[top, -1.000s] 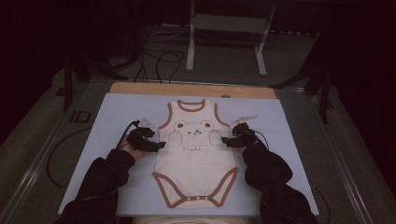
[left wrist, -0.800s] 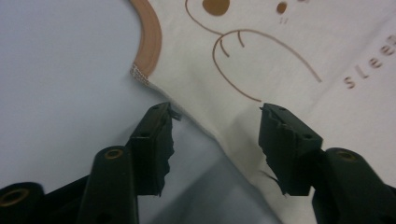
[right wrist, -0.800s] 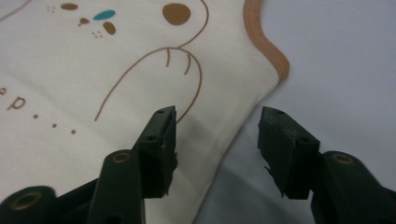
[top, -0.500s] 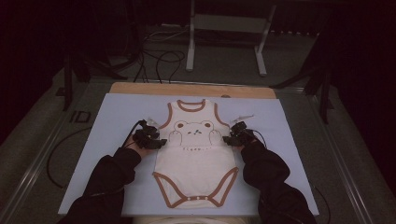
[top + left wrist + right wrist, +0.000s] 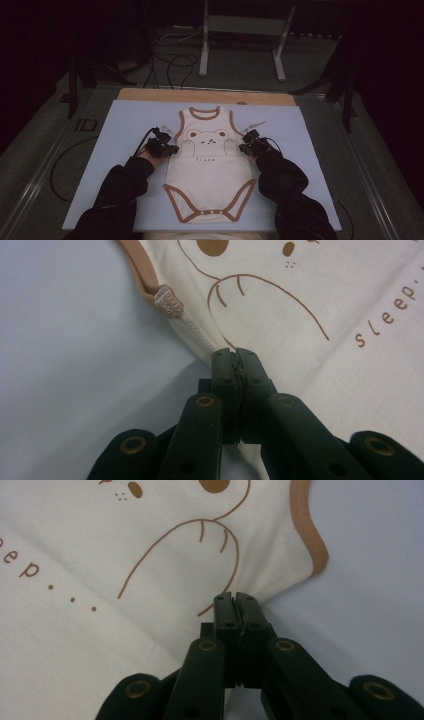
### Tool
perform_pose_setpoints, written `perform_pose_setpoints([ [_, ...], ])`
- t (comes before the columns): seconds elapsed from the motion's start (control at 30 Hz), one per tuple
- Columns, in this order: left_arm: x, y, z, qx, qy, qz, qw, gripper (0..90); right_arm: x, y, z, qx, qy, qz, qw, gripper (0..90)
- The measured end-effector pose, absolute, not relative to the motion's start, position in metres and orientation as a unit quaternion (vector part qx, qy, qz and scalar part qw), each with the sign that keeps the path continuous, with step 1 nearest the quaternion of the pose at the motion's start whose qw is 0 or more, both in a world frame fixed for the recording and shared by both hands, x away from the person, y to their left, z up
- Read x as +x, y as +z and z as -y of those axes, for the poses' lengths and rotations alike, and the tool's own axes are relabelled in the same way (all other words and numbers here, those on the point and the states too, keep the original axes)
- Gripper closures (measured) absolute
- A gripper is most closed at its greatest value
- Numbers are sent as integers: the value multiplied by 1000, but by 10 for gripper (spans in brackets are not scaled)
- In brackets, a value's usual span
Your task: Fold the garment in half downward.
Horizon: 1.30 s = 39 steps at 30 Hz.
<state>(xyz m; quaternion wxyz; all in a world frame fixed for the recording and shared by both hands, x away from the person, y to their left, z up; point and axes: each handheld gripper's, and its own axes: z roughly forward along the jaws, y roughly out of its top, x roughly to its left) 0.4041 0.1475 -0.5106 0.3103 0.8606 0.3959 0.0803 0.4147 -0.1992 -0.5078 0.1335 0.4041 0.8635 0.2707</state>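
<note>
Your bodysuit [image 5: 210, 160] lies flat on the surface [image 5: 115, 130]; your left gripper [image 5: 235, 356] has just closed on its left side seam; your right gripper [image 5: 235, 600] likewise pinches the opposite edge.

Cream baby bodysuit [image 5: 210, 165], brown trim, bear print, flat on blue mat

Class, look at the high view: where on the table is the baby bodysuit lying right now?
The bodysuit lies flat at the middle of the pale blue mat, neck away from the person, between the left gripper and right gripper, which pinch its side seams.
</note>
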Motion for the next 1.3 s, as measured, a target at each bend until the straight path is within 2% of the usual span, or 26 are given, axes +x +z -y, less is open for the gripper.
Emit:
perform_pose_setpoints([
  [0.73, 390, -478, -155, 858, 78, -377, 339, 898, 396, -473, 208, 376, 313, -859, 149, 900],
  [1.3, 360, -459, -160, 869, 78, -347, 343, 898, 354, -445, 212, 334, 330, -869, 158, 900],
])
